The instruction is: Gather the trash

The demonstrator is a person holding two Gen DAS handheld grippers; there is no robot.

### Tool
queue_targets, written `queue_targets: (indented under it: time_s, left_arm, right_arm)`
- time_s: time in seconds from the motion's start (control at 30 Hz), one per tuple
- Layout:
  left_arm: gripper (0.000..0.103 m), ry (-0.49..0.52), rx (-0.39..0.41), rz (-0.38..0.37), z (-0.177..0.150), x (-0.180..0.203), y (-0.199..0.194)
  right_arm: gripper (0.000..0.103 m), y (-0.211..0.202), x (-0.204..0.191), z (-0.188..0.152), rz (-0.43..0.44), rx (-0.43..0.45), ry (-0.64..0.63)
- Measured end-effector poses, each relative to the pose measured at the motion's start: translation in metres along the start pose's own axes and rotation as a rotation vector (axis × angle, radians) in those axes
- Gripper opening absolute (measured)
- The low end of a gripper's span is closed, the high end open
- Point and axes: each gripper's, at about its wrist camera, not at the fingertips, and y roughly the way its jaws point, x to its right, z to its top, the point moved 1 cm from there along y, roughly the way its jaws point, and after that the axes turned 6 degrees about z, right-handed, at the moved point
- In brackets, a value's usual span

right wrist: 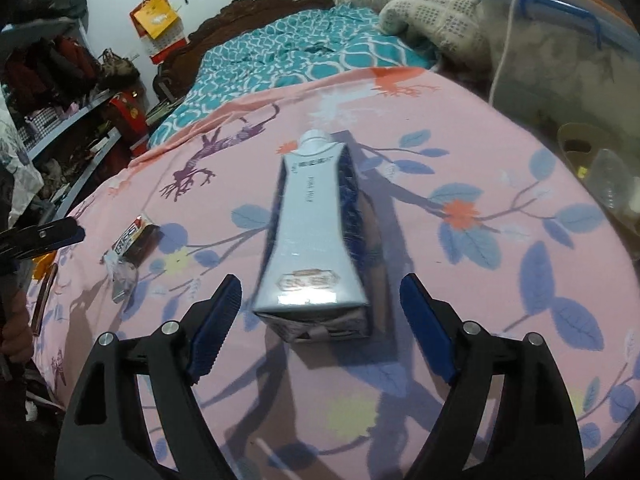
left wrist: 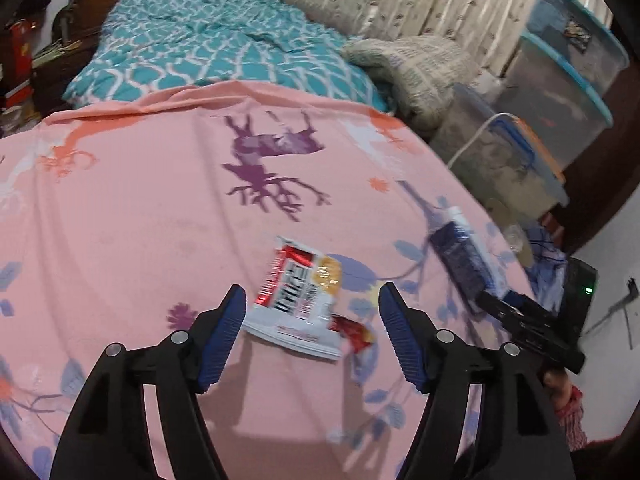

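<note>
On the pink bedspread (left wrist: 140,208) of the bed, your trash lies in two places. Over at the left, your left tool (left wrist: 312,322) hangs above the bed with its jaws spread wide and released, gripping nothing. A torn snack wrapper (left wrist: 298,300) (red, white and yellow, lying flat) sits on the bedspread between its blue pads (left wrist: 224,336), touching neither. Moving right, a blue-and-white carton (right wrist: 316,240) lies on its side, its white cap (right wrist: 316,138) pointing toward the teal quilt (right wrist: 288,56) at the head of the bed. Your right tool (right wrist: 320,326) is also released, jaws wide, with the carton's flat base just between the fingertips and clear of both. Beyond the bed's right edge stand stacked plastic storage bins (left wrist: 560,80).
</note>
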Motion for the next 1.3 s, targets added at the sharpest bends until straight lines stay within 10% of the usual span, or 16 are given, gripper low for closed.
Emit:
queue_targets:
  time_s: [0.17,0.33,0.47,0.9,1.3]
  left_arm:
    - [0.063,0.026,-0.059,0.022,0.004,0.005,0.036]
    - [0.003,0.110,-0.104,0.050,-0.006,0.019,0.064]
    - [0.002,0.132,-0.117,-0.019,-0.005,0.033,0.066]
    - [0.001,0.289,-0.102,-0.296,0.053,0.186,0.073]
    - [0.001,0.544,-0.057,-0.373,0.110,0.400,0.128]
  right_arm:
    - [0.082,0.009,-0.007,0.005,-0.013,-0.024,-0.009]
    - [0.082,0.008,-0.006,0.012,-0.031,-0.025,-0.016]
    - [0.055,0.017,-0.004,0.013,-0.045,-0.056,-0.039]
    - [0.054,-0.060,0.085,0.016,-0.096,0.195,0.207]
    - [0.054,-0.146,0.222,0.005,-0.270,0.409,0.482]
